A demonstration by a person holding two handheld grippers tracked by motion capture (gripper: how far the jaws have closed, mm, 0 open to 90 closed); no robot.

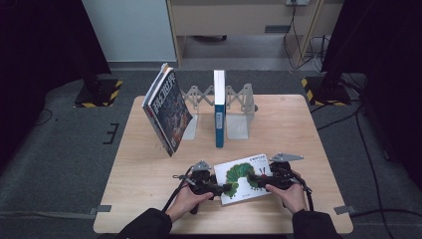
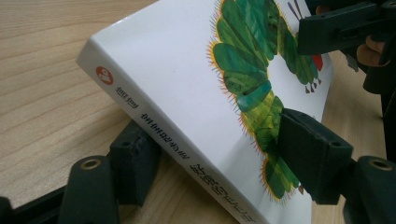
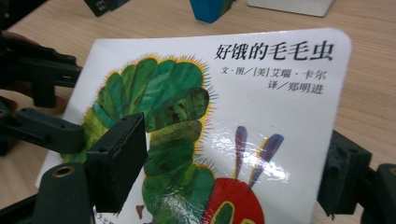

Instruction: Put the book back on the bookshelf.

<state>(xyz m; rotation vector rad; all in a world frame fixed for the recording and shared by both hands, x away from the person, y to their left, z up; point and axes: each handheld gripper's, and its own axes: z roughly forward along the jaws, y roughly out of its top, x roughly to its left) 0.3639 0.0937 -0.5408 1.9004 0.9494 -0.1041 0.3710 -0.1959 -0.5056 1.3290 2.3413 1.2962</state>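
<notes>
A white picture book point(image 1: 245, 173) with a green caterpillar on its cover lies near the table's front edge, held between both hands. My left gripper point(image 1: 226, 188) reaches in from the left at the spine side. In the left gripper view one pad point(image 2: 312, 158) presses on the cover and the other pad point(image 2: 134, 156) sits under the spine point(image 2: 154, 116), so the left gripper point(image 2: 224, 158) is shut on the book, whose spine edge is lifted off the wood. My right gripper point(image 1: 254, 178) comes in from the right. In the right gripper view the book point(image 3: 261, 107) lies between its jaws point(image 3: 231, 172), which stand open around it.
At the back of the wooden table point(image 1: 144, 199) stands a grey expanding bookend rack point(image 1: 239, 107). A thin blue book point(image 1: 219, 107) stands upright in it, and a large book point(image 1: 166, 112) leans at its left end. Black stands and cables sit on the floor around the table.
</notes>
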